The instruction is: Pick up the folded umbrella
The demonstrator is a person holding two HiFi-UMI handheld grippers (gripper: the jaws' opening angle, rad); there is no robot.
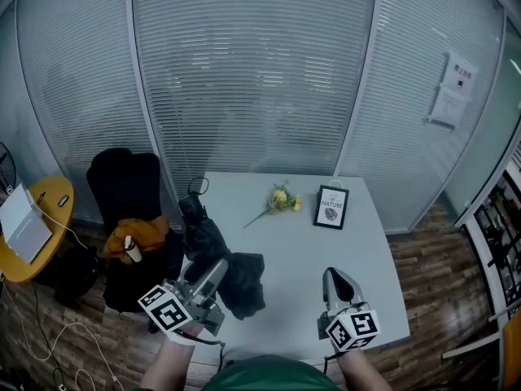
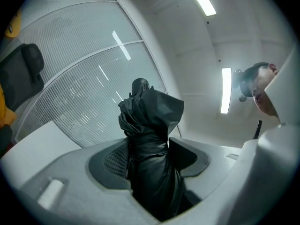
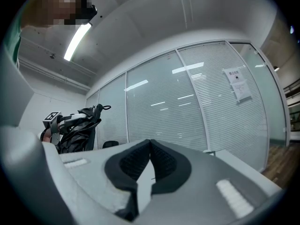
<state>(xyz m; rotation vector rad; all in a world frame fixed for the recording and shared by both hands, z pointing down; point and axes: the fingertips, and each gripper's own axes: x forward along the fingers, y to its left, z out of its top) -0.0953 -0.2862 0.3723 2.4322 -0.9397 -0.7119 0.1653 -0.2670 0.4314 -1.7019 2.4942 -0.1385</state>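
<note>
The folded black umbrella is lifted over the left edge of the white table, its handle end with the wrist loop pointing away from me. My left gripper is shut on its bundled fabric. In the left gripper view the umbrella stands up between the two dark pads, and its lower part is hidden below the jaws. Loose canopy folds hang down by the gripper. My right gripper is low over the table's near right part, shut and empty. From there the umbrella shows at far left.
A small yellow flower stem and a framed picture stand at the table's far side. A black chair with an orange garment is left of the table, beside a yellow round table. Glass walls with blinds close the back.
</note>
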